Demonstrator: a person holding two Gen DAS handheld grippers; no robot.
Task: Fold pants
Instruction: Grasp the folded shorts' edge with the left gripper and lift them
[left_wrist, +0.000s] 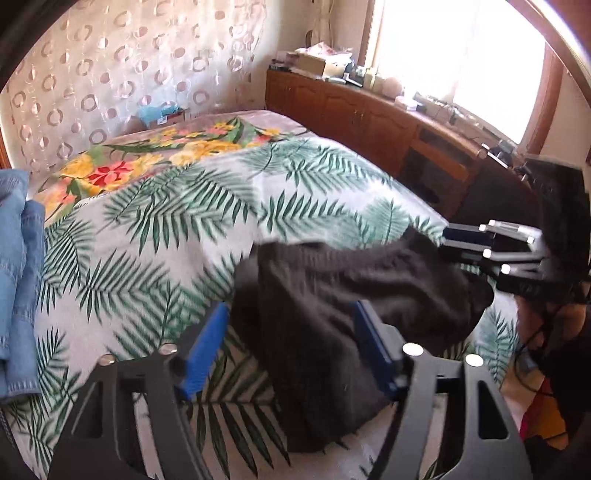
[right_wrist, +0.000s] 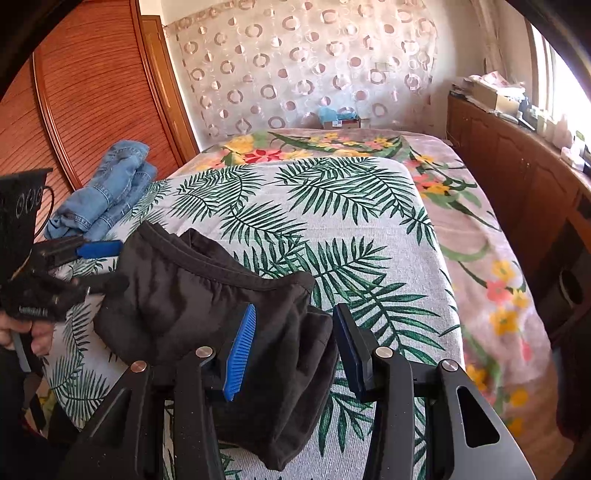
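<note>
Left claw (left_wrist: 288, 350) and right claw (right_wrist: 291, 350) both gape apart over the black pants (right_wrist: 207, 295), bunched on the bed (right_wrist: 369, 221).

Going left to right: we'd close each claw on a waistband corner, then lift and shake flat. Fabric lies between both sets of fingers, unclamped, jeans (right_wrist: 107, 188) well apart.

Bed (right_wrist: 369, 229) beyond black pants (right_wrist: 192, 295) lies bare — room to pass. Folded jeans (right_wrist: 107, 192) crowd left edge; wooden cabinet (right_wrist: 517, 177) flanks right.
</note>
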